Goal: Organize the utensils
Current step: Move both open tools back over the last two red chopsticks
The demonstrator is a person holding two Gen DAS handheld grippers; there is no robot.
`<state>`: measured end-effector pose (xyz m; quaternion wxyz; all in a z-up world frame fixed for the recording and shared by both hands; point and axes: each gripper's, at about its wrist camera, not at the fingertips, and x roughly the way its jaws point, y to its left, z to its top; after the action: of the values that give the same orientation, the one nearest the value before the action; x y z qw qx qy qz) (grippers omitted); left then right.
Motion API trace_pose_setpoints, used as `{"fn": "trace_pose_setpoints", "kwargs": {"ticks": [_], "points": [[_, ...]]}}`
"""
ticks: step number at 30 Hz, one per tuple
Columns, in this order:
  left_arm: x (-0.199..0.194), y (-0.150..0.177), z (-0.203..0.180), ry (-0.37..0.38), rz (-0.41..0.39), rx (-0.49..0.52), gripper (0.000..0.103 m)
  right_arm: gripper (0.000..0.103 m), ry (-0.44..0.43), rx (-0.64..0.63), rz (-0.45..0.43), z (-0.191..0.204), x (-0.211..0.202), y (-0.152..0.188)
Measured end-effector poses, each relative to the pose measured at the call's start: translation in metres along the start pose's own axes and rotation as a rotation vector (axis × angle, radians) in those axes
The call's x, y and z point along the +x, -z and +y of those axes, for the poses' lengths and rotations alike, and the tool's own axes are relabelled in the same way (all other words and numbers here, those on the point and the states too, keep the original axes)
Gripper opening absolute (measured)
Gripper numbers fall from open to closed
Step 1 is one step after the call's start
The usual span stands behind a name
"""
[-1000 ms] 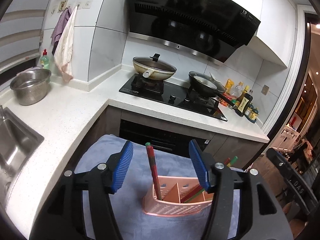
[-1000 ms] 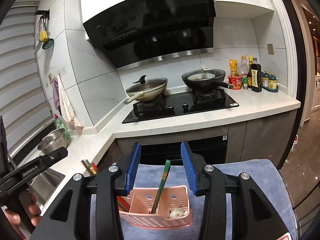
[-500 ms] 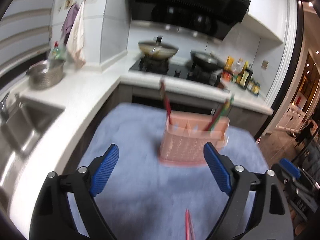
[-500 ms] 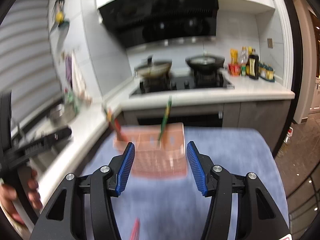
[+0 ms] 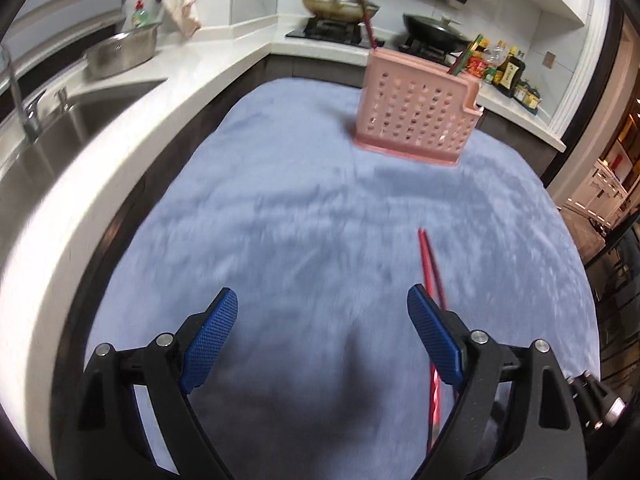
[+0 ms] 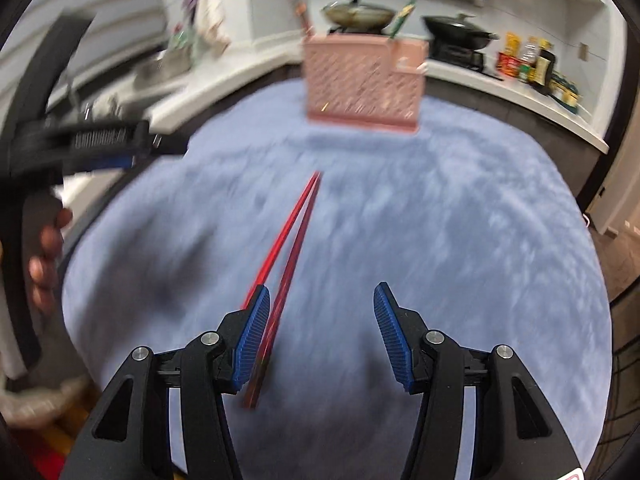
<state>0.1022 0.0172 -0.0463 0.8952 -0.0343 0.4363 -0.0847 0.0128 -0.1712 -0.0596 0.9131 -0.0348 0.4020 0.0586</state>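
Observation:
A pink perforated utensil holder (image 5: 418, 114) stands at the far end of a blue towel (image 5: 300, 216); red and green chopsticks stick out of it. It also shows in the right wrist view (image 6: 362, 82). A pair of red chopsticks (image 6: 290, 248) lies flat on the towel, also seen in the left wrist view (image 5: 430, 268). My left gripper (image 5: 322, 338) is open and empty, low over the towel, its right finger beside the chopsticks. My right gripper (image 6: 322, 336) is open and empty, its left finger over the chopsticks' near end.
A white L-shaped counter (image 5: 120, 120) runs along the left with a steel sink (image 5: 60, 128) and a metal bowl (image 5: 120, 54). A stove with two pans (image 5: 340, 4) and sauce bottles (image 5: 508, 72) lie behind the holder. The left gripper also shows in the right wrist view (image 6: 88, 144).
Both grippers have pulled back from the holder and dropped low over the towel. The holder now stands far ahead and the loose red chopsticks have come into view.

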Motion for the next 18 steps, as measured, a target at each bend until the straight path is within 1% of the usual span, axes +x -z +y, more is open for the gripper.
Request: {"fn": "trace_pose_setpoints", "kwargs": {"ticks": [2, 7, 8, 10, 14, 16, 18], "points": [[0.0, 0.01, 0.002, -0.004, 0.01, -0.013, 0.083, 0.053, -0.028, -0.007, 0.018, 0.01, 0.006, 0.01], [0.001, 0.029, 0.004, -0.009, 0.043, -0.014, 0.083, 0.053, -0.04, -0.037, 0.036, 0.025, 0.015, 0.021], [0.001, 0.032, 0.005, -0.009, 0.05, -0.011, 0.083, 0.051, -0.04, -0.042, 0.048, 0.027, 0.018, 0.023], [0.002, 0.035, 0.004, -0.01, 0.059, -0.008, 0.083, 0.047, -0.039, -0.037, 0.058, 0.027, 0.022, 0.024], [0.0, 0.04, 0.005, -0.014, 0.066, -0.005, 0.083, 0.046, -0.027, -0.003, 0.061, 0.02, 0.022, 0.025], [0.002, 0.043, 0.006, -0.01, 0.079, -0.007, 0.083, 0.039, -0.018, 0.015, 0.081, 0.015, 0.027, 0.026], [0.002, 0.046, 0.005, -0.008, 0.087, -0.005, 0.083, 0.033, -0.025, 0.042, 0.082, 0.009, 0.027, 0.027]]}}
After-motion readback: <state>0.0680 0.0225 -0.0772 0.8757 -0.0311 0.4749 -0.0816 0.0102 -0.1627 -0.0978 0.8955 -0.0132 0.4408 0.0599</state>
